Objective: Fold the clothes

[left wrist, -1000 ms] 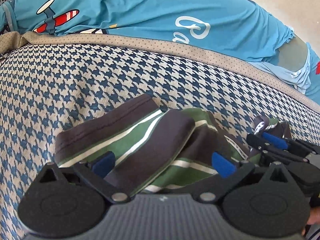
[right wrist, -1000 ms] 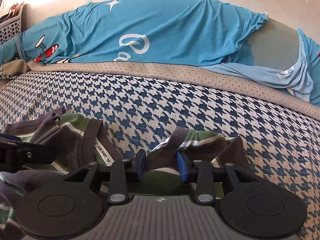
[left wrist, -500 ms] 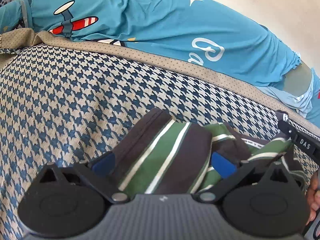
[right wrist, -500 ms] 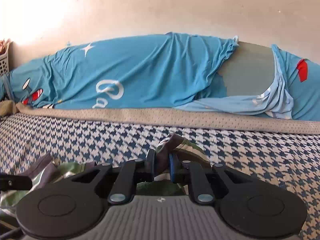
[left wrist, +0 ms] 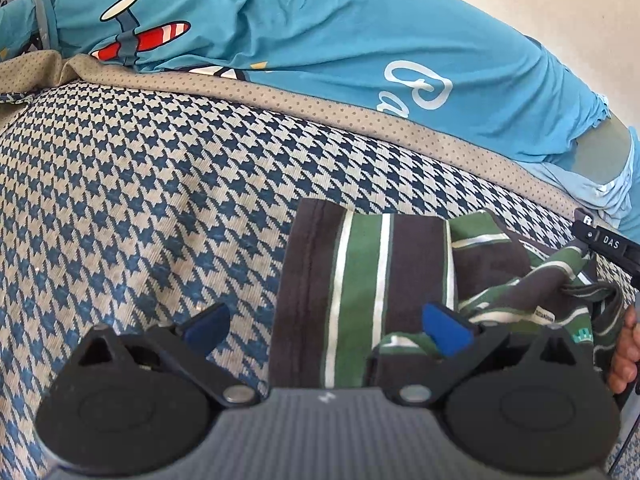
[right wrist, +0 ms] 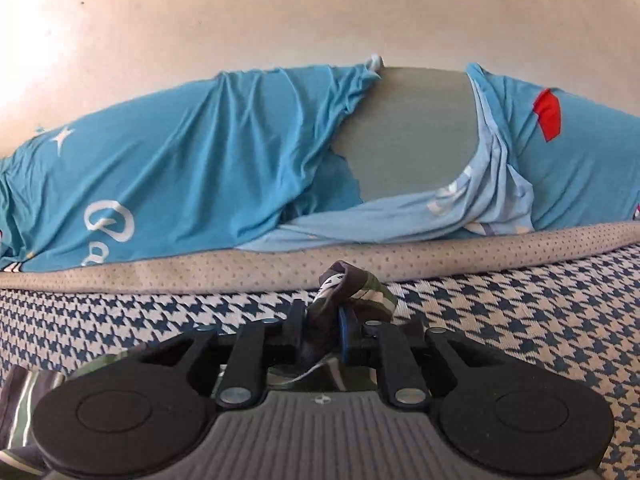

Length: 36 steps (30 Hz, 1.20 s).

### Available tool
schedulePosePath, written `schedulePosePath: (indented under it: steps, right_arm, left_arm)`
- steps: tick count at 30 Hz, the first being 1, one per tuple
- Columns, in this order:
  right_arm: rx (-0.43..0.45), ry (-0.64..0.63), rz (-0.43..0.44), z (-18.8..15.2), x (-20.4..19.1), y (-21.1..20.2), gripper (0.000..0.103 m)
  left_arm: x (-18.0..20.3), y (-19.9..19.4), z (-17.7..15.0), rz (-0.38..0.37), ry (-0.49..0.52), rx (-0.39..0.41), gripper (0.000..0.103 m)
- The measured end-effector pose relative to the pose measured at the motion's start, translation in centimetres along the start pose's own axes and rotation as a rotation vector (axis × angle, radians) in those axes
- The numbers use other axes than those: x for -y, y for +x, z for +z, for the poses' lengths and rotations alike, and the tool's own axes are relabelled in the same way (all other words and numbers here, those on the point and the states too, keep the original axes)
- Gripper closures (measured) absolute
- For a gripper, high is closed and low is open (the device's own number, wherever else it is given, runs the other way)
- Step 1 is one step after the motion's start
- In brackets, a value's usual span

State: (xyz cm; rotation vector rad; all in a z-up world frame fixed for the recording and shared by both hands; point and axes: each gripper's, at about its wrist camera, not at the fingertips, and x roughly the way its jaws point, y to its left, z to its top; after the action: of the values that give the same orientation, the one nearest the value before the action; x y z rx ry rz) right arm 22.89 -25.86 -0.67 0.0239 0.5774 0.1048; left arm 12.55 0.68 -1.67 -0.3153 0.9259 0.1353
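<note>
Since a second ago right gripper [right wrist: 322, 330] has closed from half-open to pinched tight on a bunched corner of the striped garment [left wrist: 370, 280] and lifted it, its camera now facing the wall rather than down at the bed; the left one has slid so the cloth sits off to its right side. Left gripper [left wrist: 328, 326] fingers spread wide, holding nothing, low over the bed; left blue pad [left wrist: 206, 322] over bare cover, right blue pad [left wrist: 446, 330] touching or just over the garment's crumpled part, can't tell which. Striped garment is brown, green and white, lying on the houndstooth bedcover [left wrist: 140, 200], one flat panel with stripes running away from the camera, rest rumpled toward the right where it rises taut to the other tool. In the right wrist view a small wad of cloth sticks up above the clamped fingertips, more fabric hangs below and trails to lower left. Person's hand [left wrist: 626, 354] shows at the right edge of the left view. Beyond the garment, a tan dotted border strip [right wrist: 240, 272] edges the cover. Behind that, blue printed sheet [right wrist: 200, 160] with plane, star and script print, draped over a grey cushion [right wrist: 408, 132]. Farthest, cream wall [right wrist: 280, 16].
</note>
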Motion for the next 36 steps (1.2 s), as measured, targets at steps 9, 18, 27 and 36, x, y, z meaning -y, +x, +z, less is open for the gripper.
schedulePosePath:
  steps: [9, 18, 27, 36]
  right_arm:
    - [0.077, -0.063, 0.177, 0.7, -1.5, -2.3, 0.079]
    - [0.035, -0.194, 0.358, -0.9, -4.8, -2.0, 0.07]
    - [-0.083, -0.343, 0.406, -3.7, -8.2, 0.2, 0.047]
    - [-0.054, -0.473, 0.353, -4.9, -10.0, 0.0, 0.084]
  left_arm:
    - [0.0, 0.1, -0.2, 0.006, -0.005, -0.008, 0.0]
    - [0.1, 0.4, -0.3, 0.003, -0.019, -0.024, 0.0]
    - [0.3, 0.7, -0.1, 0.008, -0.024, -0.036, 0.0]
    - [0.2, 1.3, -0.6, 0.034, -0.016, -0.06, 0.0]
